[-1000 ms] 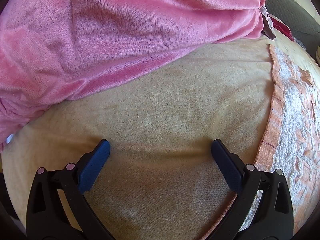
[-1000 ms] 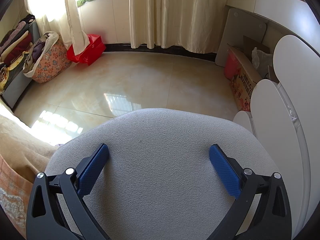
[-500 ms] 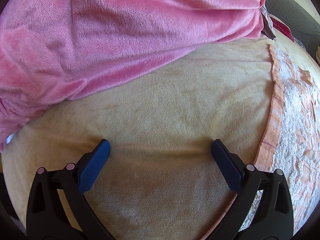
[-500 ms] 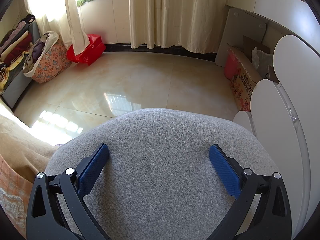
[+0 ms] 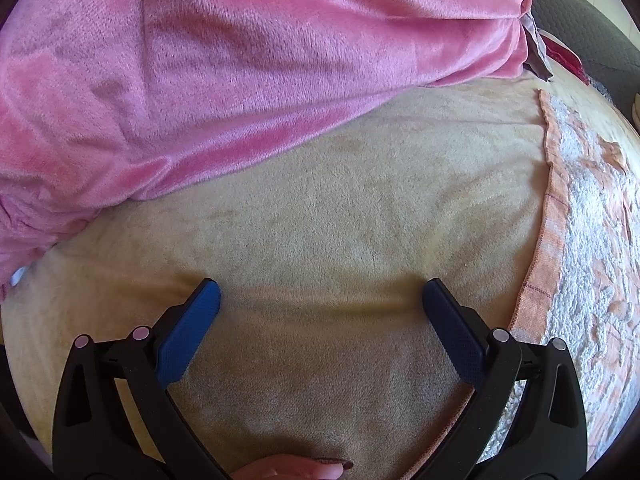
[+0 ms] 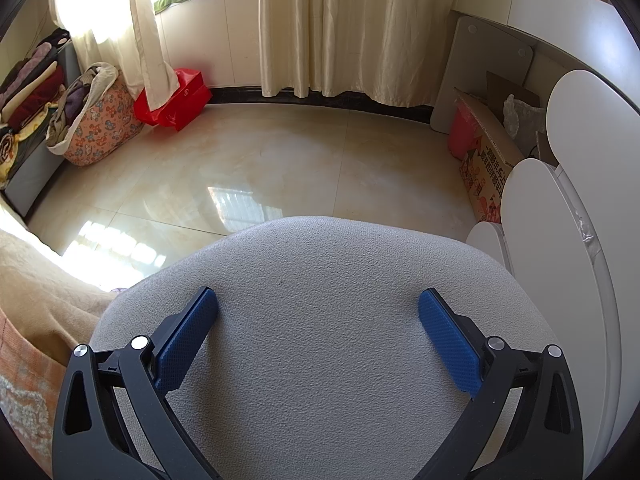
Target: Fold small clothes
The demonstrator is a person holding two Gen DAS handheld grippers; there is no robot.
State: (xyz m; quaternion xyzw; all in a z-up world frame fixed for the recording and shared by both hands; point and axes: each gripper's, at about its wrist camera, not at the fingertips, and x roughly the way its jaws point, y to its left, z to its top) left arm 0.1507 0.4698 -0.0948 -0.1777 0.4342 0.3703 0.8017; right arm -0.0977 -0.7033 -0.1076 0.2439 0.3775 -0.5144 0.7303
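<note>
Pink fleece garment (image 5: 224, 80) rumpled, far left on tan blanket (image 5: 340, 220), orange-patterned towel (image 5: 592, 240) at right, left gripper (image 5: 320, 300) wide, empty, right gripper (image 6: 318, 304) wide, empty over grey cushion (image 6: 320, 300), glossy tiled floor (image 6: 260, 160), cream curtains (image 6: 352, 24) far.

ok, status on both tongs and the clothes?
Left tongs open, over tan blanket, nothing held. Right tongs open, over grey seat, pointing at floor. Pink fleece unfolded, nothing blocking.
</note>
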